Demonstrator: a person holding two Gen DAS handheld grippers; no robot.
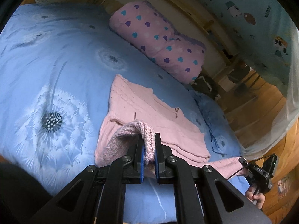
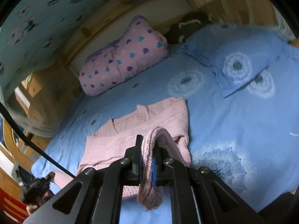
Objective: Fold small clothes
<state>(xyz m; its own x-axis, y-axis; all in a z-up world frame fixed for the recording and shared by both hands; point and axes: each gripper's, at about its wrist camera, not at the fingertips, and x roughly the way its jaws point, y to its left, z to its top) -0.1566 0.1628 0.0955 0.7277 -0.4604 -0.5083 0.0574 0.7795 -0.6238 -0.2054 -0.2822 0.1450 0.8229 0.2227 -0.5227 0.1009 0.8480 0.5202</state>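
Note:
A pink knitted sweater (image 1: 149,112) lies spread on the blue dandelion-print bed cover (image 1: 56,56). My left gripper (image 1: 148,136) is shut on a ribbed knit edge of the sweater (image 1: 147,130) and holds it lifted over the body. In the right wrist view the sweater (image 2: 130,130) lies with its neckline to the left. My right gripper (image 2: 147,140) is shut on another ribbed edge (image 2: 149,149), which hangs down between the fingers. The right gripper also shows in the left wrist view (image 1: 243,161) at the lower right, on a stretched sleeve.
A pink heart-print folded quilt (image 1: 158,41) lies at the far side of the bed, also in the right wrist view (image 2: 121,61). A blue pillow (image 2: 233,59) lies at the right. Wooden bed frame (image 1: 205,24) and cartoon wallpaper (image 1: 252,18) lie beyond.

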